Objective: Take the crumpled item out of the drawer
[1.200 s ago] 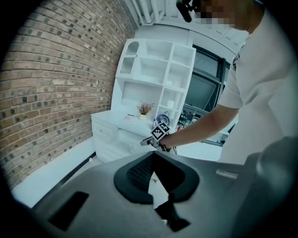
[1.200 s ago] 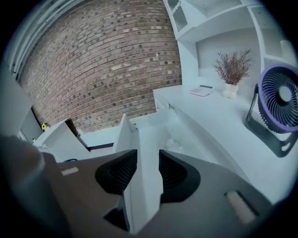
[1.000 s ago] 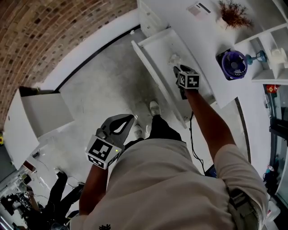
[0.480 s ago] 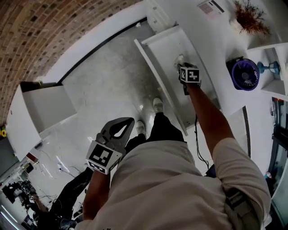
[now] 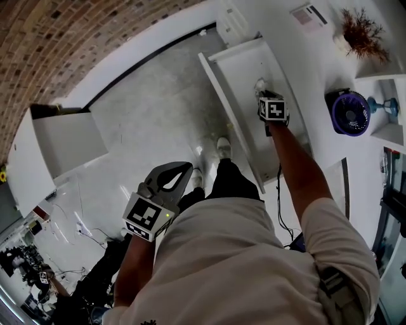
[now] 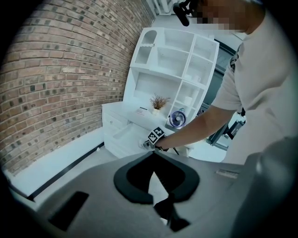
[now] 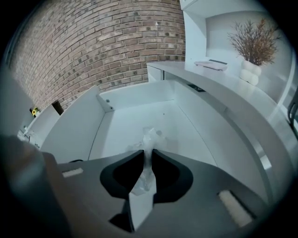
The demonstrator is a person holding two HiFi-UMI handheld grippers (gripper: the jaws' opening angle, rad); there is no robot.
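The white drawer [image 5: 223, 95] stands pulled out of the cabinet. Inside it lies the crumpled item [image 7: 150, 138], a wad of thin translucent white material, which shows in the head view as a pale lump [image 5: 260, 83] just beyond the marker cube. My right gripper [image 7: 148, 154] reaches down into the drawer [image 7: 135, 114]. Its jaws are closing, and the wad is pinched between the pads. In the head view the right gripper [image 5: 264, 92] sits over the drawer's middle. My left gripper [image 5: 186, 167] hangs shut and empty above the floor, near the person's legs; its tips [image 6: 152, 155] meet.
On the white countertop are a purple fan [image 5: 350, 114], a dried plant in a pot [image 5: 360, 33] and a booklet [image 5: 309, 14]. A white cabinet [image 5: 63, 143] stands at the left, below a brick wall [image 5: 76, 38]. The person's shoes [image 5: 221, 149] are by the drawer front.
The right gripper has stayed at the wad in the drawer while the head view shifted slightly. The left gripper has barely moved.
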